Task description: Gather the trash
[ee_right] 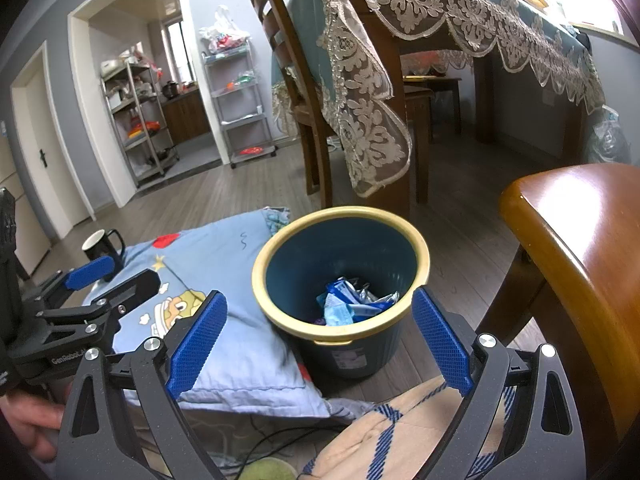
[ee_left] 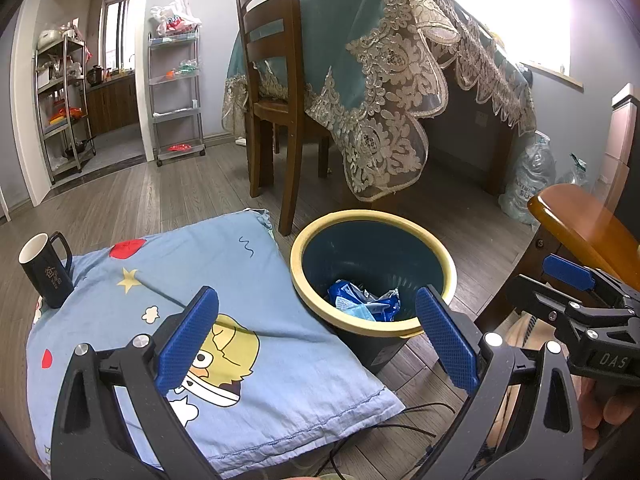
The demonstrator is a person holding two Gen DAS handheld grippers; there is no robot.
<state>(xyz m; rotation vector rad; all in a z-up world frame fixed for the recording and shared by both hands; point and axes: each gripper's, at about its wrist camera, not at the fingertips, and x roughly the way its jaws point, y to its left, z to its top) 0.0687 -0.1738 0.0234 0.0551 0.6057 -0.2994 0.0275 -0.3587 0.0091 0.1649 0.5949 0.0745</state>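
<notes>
Blue fingers of the left gripper (ee_left: 318, 334) sit closest in the left wrist view; they are spread wide apart and hold nothing; one finger hangs over the blue pillow (ee_left: 224, 316) and the other sits by the rim of the trash bin (ee_left: 374, 276); the bin is dark with a yellow rim and stands on the wood floor, touching the pillow's right edge; blue and white wrappers (ee_left: 362, 302) lie crumpled at the bottom of the bin; a black mug (ee_left: 46, 270) stands on the pillow, well to the left of the bin; a dark wooden chair (ee_left: 276, 92) and a table with a lace cloth (ee_left: 400, 80) stand behind the bin; the right gripper (ee_left: 580, 292) shows to the right of the bin, in front of a brown chair seat.

Next comes the right wrist view; the right gripper (ee_right: 320, 338) is close to the camera, its blue fingers also spread wide and holding nothing; the bin (ee_right: 340, 272) sits between them, a bit farther off; the wrappers (ee_right: 352, 306) lie inside it; the pillow (ee_right: 224, 280) touches the bin on the left; the left gripper (ee_right: 108, 280) hangs over the pillow, left of the bin; a tan and blue striped cloth (ee_right: 400, 432) lies just in front of the bin.
</notes>
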